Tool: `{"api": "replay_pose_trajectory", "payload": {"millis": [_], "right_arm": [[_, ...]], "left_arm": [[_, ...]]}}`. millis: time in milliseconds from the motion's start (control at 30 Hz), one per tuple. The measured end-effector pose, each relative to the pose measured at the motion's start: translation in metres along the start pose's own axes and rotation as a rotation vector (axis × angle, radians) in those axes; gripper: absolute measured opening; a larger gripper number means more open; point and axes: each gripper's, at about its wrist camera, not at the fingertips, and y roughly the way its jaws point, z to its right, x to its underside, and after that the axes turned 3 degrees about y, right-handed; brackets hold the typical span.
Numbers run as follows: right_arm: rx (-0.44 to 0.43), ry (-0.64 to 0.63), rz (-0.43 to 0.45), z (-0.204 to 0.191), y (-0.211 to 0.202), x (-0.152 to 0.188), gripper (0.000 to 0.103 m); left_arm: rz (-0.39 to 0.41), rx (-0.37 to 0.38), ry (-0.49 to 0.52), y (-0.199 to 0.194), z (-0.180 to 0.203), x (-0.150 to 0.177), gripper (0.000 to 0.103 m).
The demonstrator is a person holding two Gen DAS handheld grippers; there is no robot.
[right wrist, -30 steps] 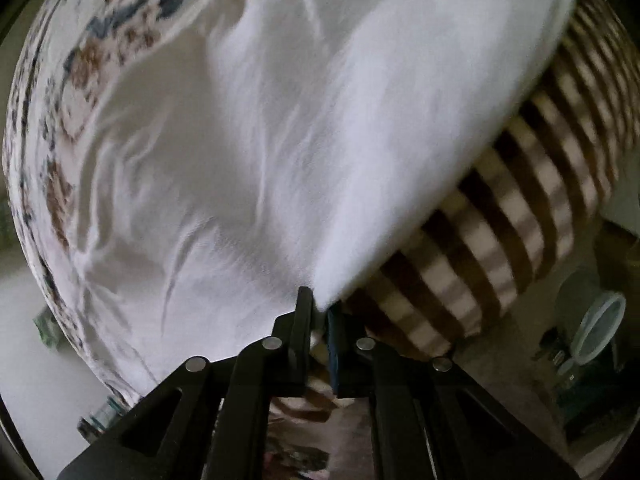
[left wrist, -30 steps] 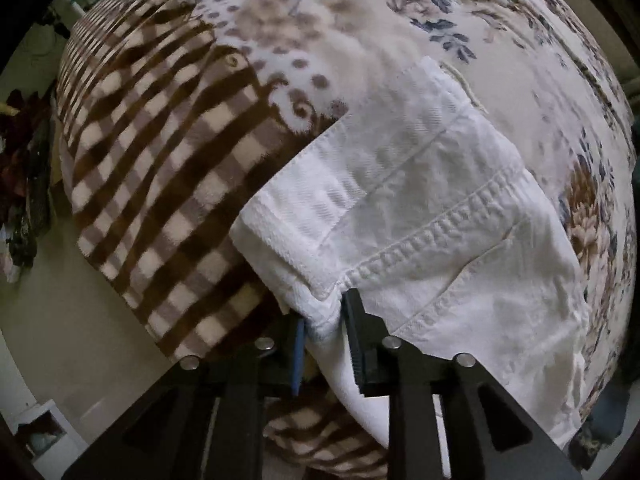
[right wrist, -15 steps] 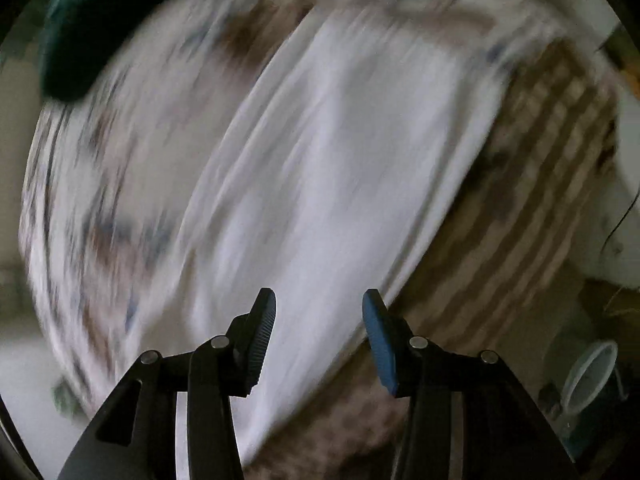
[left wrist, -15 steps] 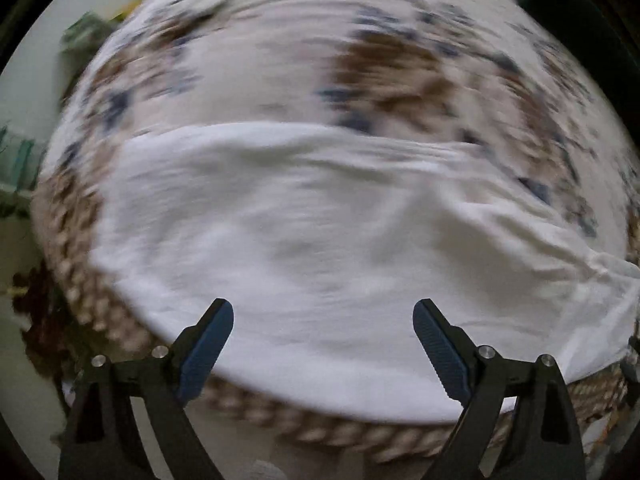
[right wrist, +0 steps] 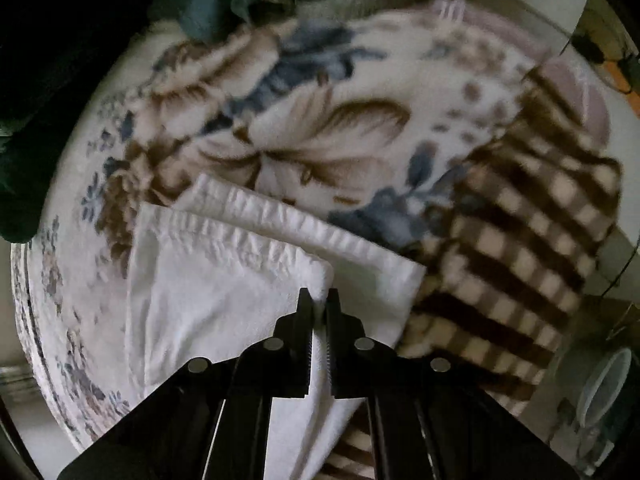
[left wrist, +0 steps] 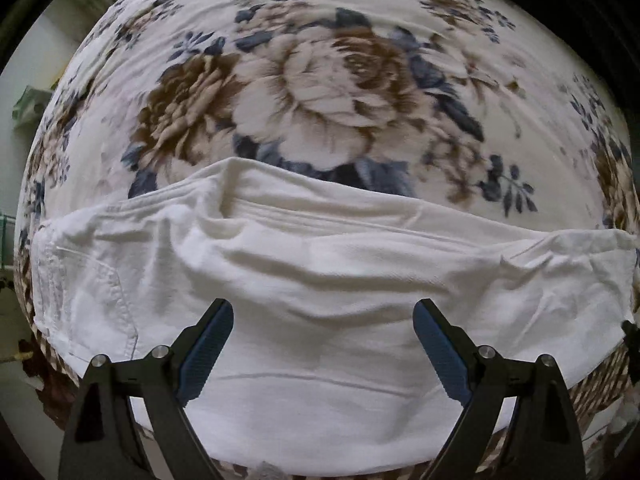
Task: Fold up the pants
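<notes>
White pants (left wrist: 320, 288) lie folded lengthwise across a floral blanket (left wrist: 320, 80), waistband and pocket at the left. My left gripper (left wrist: 323, 320) is open and empty, hovering above the middle of the pants. In the right wrist view the two hemmed leg ends (right wrist: 248, 248) lie one on the other. My right gripper (right wrist: 319, 300) is shut on the corner of the upper leg hem.
The blanket has a brown checked border (right wrist: 520, 248) hanging over the bed edge. Dark green cloth (right wrist: 48, 80) lies at the far left of the bed. A white round bin (right wrist: 604, 388) stands on the floor at the right.
Both grippers let go of the pants and opened. The left one moved back over the middle and stays open. The right one moved to the leg ends and shut on a hem corner.
</notes>
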Motion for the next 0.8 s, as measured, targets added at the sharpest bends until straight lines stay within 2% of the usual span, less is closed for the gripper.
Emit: {"api": "replay_pose_trajectory", "payload": {"millis": [100,133,167,233,267,367,500,600,733,767,800], "right_arm": [[0.024,0.085,0.009,0.028,-0.01,-0.001,0.006],[0.007,0.108,-0.008,0.037,-0.008,0.004,0.006],[-0.018,0.109,-0.043,0.042,-0.001,0.004,0.006],[-0.006,0.064,-0.137,0.044,0.012,0.003,0.008],[0.001,0.043,-0.152,0.044,0.009,0.003,0.014],[0.058,-0.087,-0.115,0.017,-0.013,-0.013,0.017],[0.03,-0.307,-0.097,-0.046,-0.022,-0.03,0.043],[0.042,-0.443,-0.107,-0.089,-0.004,-0.04,0.044],[0.141,-0.563,-0.197,-0.128,0.046,-0.049,0.044],[0.157,-0.582,-0.225,-0.131,0.056,-0.048,0.04],[0.161,-0.599,-0.218,-0.134,0.059,-0.047,0.023]], "left_arm": [[-0.023,-0.012,-0.001,0.003,0.005,0.001,0.092],[-0.026,-0.014,-0.004,0.004,0.007,0.004,0.092],[-0.032,-0.016,-0.008,0.006,0.008,0.004,0.092],[-0.04,-0.021,-0.014,0.01,0.01,0.007,0.092],[-0.048,-0.02,-0.02,0.012,0.01,0.006,0.092],[-0.053,-0.018,-0.038,0.014,0.011,0.006,0.092],[-0.035,-0.007,-0.055,0.014,0.023,-0.006,0.092],[-0.025,-0.002,-0.036,0.02,0.042,-0.023,0.092],[0.0,0.007,0.005,0.024,0.068,-0.043,0.092],[0.005,0.012,0.008,0.023,0.071,-0.047,0.092],[0.01,0.016,0.009,0.023,0.073,-0.051,0.092]]}}
